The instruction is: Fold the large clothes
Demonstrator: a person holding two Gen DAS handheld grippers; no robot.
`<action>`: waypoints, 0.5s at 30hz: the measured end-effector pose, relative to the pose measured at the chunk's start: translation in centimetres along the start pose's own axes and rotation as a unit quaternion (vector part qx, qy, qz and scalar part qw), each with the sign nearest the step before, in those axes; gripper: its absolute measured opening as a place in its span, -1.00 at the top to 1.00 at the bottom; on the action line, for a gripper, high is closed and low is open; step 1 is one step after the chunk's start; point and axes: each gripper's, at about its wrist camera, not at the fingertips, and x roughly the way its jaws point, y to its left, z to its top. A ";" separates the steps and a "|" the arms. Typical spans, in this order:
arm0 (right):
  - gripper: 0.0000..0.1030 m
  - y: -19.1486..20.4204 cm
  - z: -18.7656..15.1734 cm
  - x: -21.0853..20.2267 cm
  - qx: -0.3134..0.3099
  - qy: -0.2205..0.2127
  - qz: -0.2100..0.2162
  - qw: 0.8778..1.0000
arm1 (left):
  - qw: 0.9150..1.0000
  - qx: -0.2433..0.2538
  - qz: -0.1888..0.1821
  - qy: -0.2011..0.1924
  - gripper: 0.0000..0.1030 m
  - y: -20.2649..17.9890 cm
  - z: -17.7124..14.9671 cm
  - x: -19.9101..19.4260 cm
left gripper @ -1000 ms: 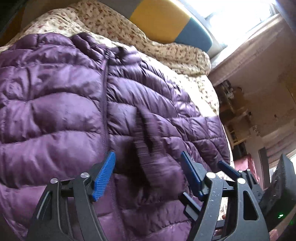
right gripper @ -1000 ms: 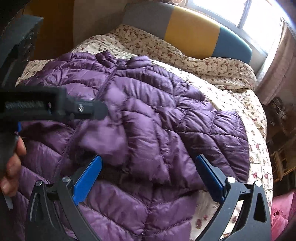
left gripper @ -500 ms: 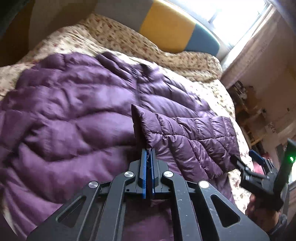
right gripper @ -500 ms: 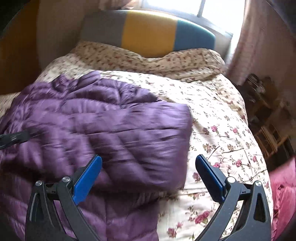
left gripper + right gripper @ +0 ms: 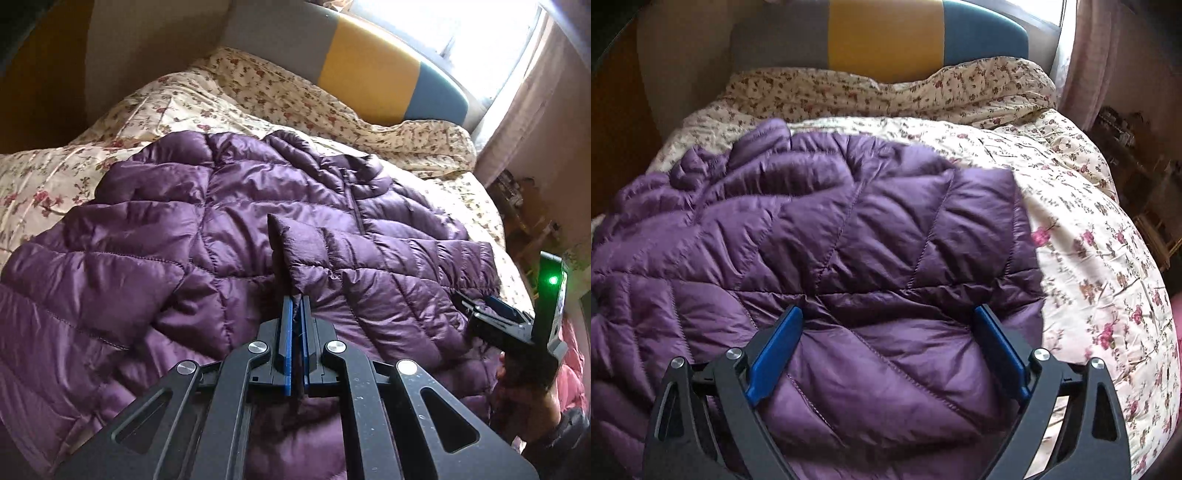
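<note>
A purple quilted puffer jacket (image 5: 184, 258) lies front up on the flowered bedspread (image 5: 258, 96). Its right sleeve (image 5: 388, 266) is folded across the chest. My left gripper (image 5: 295, 306) is shut on the cuff end of that sleeve and holds it over the jacket's middle. In the right wrist view the jacket (image 5: 831, 240) fills the left and centre. My right gripper (image 5: 886, 332) is open and empty, its blue pads (image 5: 775, 347) hovering just above the jacket's right side. It also shows in the left wrist view (image 5: 491, 306) at the jacket's right edge.
The bed has a grey, yellow and blue headboard (image 5: 369, 70) under a bright window. A bunched flowered quilt (image 5: 905, 88) lies at the head. Bare bedspread (image 5: 1089, 240) lies to the right of the jacket. Cluttered wooden furniture (image 5: 524, 206) stands beyond the right edge.
My left gripper closed on the sleeve cuff and drew back with it across the chest. My right gripper swung right, toward the jacket's right edge, and stayed open.
</note>
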 end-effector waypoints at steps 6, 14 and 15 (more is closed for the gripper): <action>-0.91 1.1 -0.4 1.2 0.010 -0.013 -0.033 0.999 | 0.998 -0.029 0.059 -0.025 0.89 0.1 -0.4 -0.6; -0.91 1.2 -0.4 1.4 0.011 -0.017 -0.032 0.999 | 0.999 0.010 -0.003 -0.040 0.89 -3.5 -2.6 -3.2; -0.91 1.2 -0.5 1.4 0.011 -0.017 -0.032 0.999 | 0.999 0.019 0.003 -0.028 0.89 -4.0 -2.8 -2.3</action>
